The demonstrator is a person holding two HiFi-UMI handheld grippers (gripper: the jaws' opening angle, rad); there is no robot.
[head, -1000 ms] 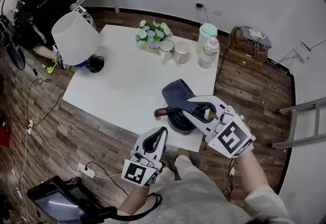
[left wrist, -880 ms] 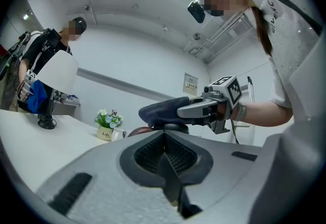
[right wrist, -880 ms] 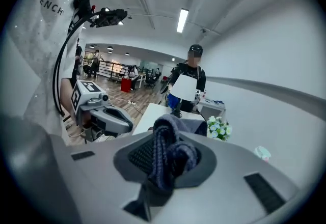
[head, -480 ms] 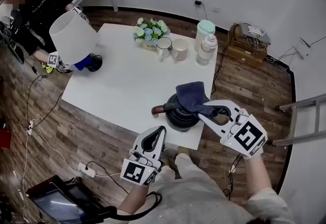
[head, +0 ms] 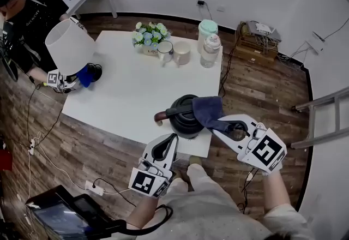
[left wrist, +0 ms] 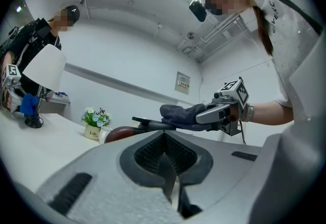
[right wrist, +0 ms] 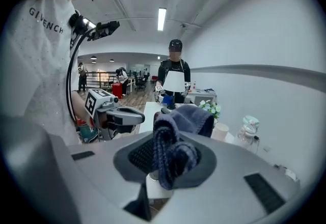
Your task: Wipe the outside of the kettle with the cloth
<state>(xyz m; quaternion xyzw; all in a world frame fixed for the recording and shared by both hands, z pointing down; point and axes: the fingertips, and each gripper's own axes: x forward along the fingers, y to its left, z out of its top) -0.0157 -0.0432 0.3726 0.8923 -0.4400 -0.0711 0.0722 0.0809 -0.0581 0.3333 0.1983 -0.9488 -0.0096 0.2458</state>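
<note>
A black kettle (head: pixel 181 114) with a brown handle (head: pixel 162 117) stands at the near edge of the white table (head: pixel 125 86). My right gripper (head: pixel 217 123) is shut on a dark blue cloth (head: pixel 207 109), which lies against the kettle's right side. In the right gripper view the cloth (right wrist: pixel 175 136) bunches between the jaws. My left gripper (head: pixel 173 139) hovers shut and empty just in front of the kettle, below the table edge. From the left gripper view, the kettle (left wrist: pixel 153 125), cloth (left wrist: pixel 183 113) and right gripper (left wrist: pixel 219 112) sit beyond my closed left gripper (left wrist: pixel 164 139).
At the table's far edge are a flower pot (head: pixel 148 37), two mugs (head: pixel 163 51), a jar (head: pixel 207 29) and a bottle (head: pixel 210 51). A white lamp (head: pixel 68 45) stands at the left, beside another person (head: pixel 27 10). A box of cables (head: pixel 256 42) sits on the floor.
My right gripper has carried the cloth from over the kettle's top to its right side. The left gripper has barely moved. The view has shifted slightly.
</note>
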